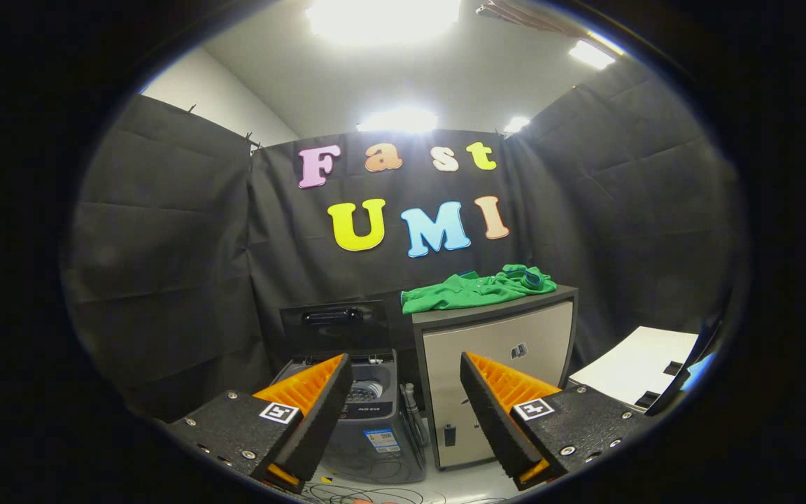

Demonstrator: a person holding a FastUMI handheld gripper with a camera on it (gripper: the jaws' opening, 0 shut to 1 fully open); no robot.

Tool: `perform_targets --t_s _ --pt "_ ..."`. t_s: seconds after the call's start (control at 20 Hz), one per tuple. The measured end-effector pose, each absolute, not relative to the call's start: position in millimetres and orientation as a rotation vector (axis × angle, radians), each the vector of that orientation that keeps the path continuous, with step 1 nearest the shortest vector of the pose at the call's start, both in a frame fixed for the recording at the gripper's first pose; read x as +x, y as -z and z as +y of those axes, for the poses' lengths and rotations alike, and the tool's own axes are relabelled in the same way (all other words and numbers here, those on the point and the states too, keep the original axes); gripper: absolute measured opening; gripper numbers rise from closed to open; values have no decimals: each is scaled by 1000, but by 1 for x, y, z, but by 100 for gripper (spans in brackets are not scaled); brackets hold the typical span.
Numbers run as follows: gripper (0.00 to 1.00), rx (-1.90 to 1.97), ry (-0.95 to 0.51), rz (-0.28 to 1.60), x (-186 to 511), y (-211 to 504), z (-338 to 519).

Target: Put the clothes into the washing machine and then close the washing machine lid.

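A green garment (476, 288) lies crumpled on top of a small grey cabinet (497, 350), well beyond my fingers. To the cabinet's left stands a small grey top-loading washing machine (368, 420) with its dark lid (333, 322) raised upright against the booth wall; its drum opening shows between my fingers. My gripper (406, 409) is open, nothing between its fingers, and hangs some distance in front of both the machine and the cabinet.
A white panel (637, 364) lies low to the right of the cabinet. Cables (354, 493) trail on the floor in front of the washing machine. Black cloth walls close the booth on the left, back and right.
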State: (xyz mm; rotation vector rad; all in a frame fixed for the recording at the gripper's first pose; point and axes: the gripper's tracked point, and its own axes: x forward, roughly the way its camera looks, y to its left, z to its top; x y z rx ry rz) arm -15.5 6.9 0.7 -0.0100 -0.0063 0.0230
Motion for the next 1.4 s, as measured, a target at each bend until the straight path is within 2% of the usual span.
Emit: perform_targets --t_s 0.75,1.4 --pt "96 -23 -32 9 -18 3 12" --pt "96 -5 29 -3 6 -11 24"
